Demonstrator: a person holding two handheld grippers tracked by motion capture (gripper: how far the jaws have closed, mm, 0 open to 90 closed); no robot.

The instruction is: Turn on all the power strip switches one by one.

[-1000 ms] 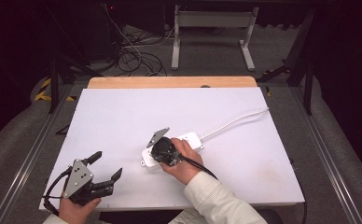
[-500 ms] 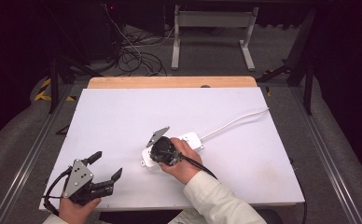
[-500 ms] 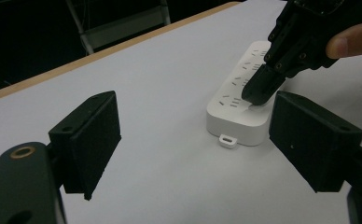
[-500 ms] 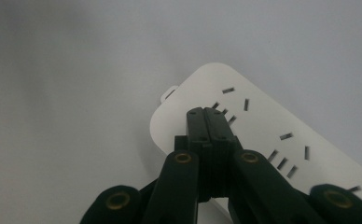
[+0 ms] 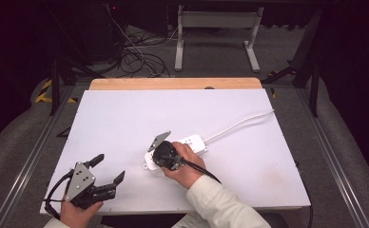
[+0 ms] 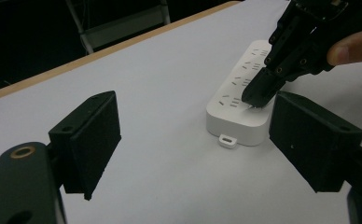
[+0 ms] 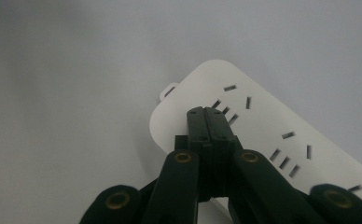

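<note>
White table (image 5: 125, 118), white power strip (image 5: 192, 142)

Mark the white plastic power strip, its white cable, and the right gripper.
White plastic power strip (image 6: 244, 112): left gripper view, top face near the rounded end.
White cable (image 5: 239, 124): high view, mid-length on the table.
Right gripper (image 7: 205, 114): right gripper view, tips of the shut jaws.

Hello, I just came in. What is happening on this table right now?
A person sits at a white table holding tongs in each hand. The right tongs are shut, and their tips press down on the end of a white power strip, near its sockets. Nothing is gripped between them. The strip's white cable runs off toward the table's far right edge. The left tongs are open and empty near the table's front left corner, pointed toward the strip but apart from it.
</note>
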